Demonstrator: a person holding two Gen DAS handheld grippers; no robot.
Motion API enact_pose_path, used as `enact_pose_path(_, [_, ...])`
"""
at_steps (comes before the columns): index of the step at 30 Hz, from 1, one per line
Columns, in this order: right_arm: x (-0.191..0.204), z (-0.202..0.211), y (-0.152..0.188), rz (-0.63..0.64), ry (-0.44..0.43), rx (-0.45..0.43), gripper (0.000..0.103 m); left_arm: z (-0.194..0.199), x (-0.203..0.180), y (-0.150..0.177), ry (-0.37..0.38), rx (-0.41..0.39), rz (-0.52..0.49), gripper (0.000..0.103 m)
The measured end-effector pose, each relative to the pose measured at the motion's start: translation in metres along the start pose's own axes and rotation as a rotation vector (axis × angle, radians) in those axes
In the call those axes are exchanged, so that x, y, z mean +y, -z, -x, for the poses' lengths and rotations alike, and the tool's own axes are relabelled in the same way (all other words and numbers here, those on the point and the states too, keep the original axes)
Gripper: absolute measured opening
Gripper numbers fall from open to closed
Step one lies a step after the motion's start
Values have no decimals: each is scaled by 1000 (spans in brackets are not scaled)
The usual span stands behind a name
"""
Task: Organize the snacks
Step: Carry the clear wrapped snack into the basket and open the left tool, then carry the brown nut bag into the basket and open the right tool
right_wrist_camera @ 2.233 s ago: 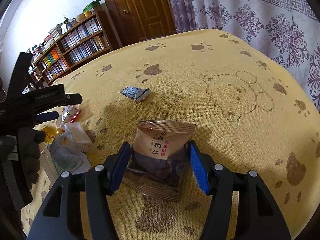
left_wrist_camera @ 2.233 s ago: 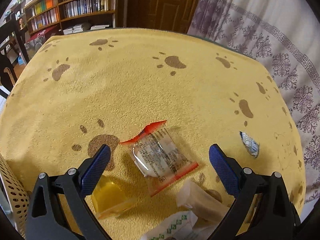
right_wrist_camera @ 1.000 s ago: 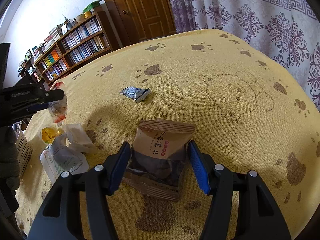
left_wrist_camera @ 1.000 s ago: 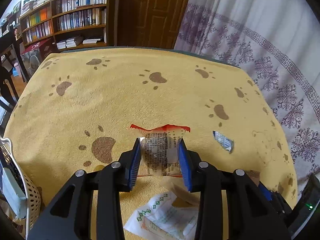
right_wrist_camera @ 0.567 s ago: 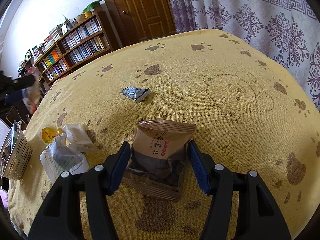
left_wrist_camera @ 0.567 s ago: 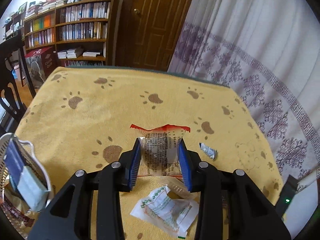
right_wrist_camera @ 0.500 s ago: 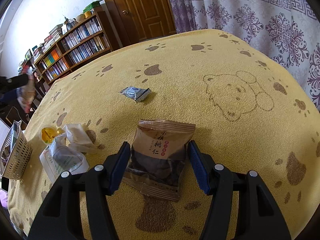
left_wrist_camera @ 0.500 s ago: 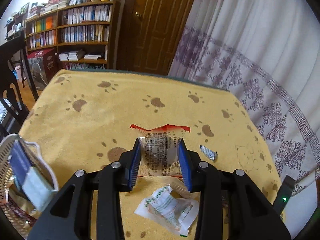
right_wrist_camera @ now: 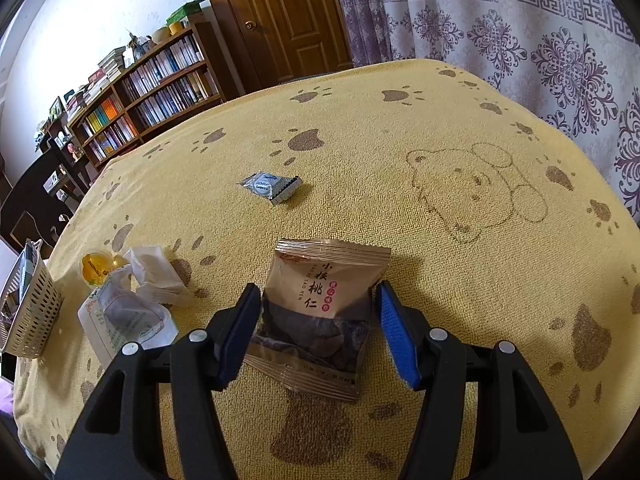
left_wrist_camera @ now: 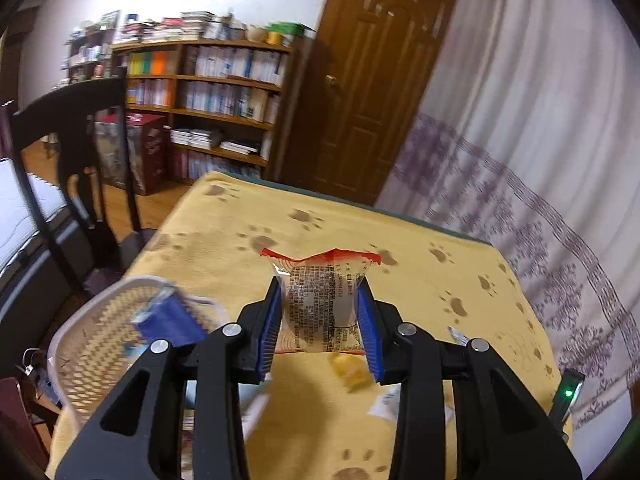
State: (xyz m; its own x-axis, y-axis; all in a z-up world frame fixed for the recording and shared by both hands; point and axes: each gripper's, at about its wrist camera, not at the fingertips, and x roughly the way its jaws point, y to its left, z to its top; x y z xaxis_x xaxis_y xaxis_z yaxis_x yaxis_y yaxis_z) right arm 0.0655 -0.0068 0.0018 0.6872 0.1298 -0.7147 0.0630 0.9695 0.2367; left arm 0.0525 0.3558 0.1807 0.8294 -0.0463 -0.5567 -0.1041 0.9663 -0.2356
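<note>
Left tongs (left_wrist_camera: 322,316) clamped on red-edged packet (left_wrist_camera: 320,300), lifted, frame centre; basket (left_wrist_camera: 92,344) lower left. Right tongs (right_wrist_camera: 318,336) apart, straddling brown pack (right_wrist_camera: 320,308) flat on worktop (right_wrist_camera: 440,128). Risk: slick film slips in carry, packet drops short of basket.

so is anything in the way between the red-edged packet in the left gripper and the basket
Nothing visible blocks it. The left gripper holds the red-edged packet in the air, with the basket open-topped below and to its left. A blue packet already sits inside, but bare room shows beside it.
</note>
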Motion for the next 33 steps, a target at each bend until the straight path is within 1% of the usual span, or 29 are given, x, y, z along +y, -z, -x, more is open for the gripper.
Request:
enact_pose_path(4, [0, 0, 0, 0, 0, 0, 60, 22, 33, 0, -71, -47, 21, 37])
enact_pose_path(7, [1, 1, 0, 1, 1, 0, 60, 34, 59, 1, -124, -66, 44, 37])
enact_pose_path(13, [1, 1, 0, 1, 1, -1, 60, 43, 96, 10, -181, -64, 82, 37])
enact_pose_path(17, [1, 1, 1, 2, 1, -1, 60, 44, 111, 19, -206, -52, 104, 37])
enact_pose_path(18, [1, 1, 0, 2, 1, 0, 60, 42, 114, 21, -214, -48, 112, 39])
enact_pose_path(20, [1, 1, 1, 2, 1, -1, 61, 40, 120, 24, -221, -49, 125, 62])
enact_pose_path(21, [1, 1, 1, 1, 0, -1, 61, 40, 124, 25, -233, -59, 136, 76])
enact_pose_path(22, [1, 1, 1, 1, 1, -1, 61, 40, 125, 27, -243, -72, 141, 79])
enact_pose_path(24, [1, 0, 1, 2, 1, -1, 61, 41, 124, 28, -262, -87, 130, 79])
enact_pose_path(33, [2, 0, 1, 7, 5, 2, 62, 51, 122, 35, -258, -110, 149, 80])
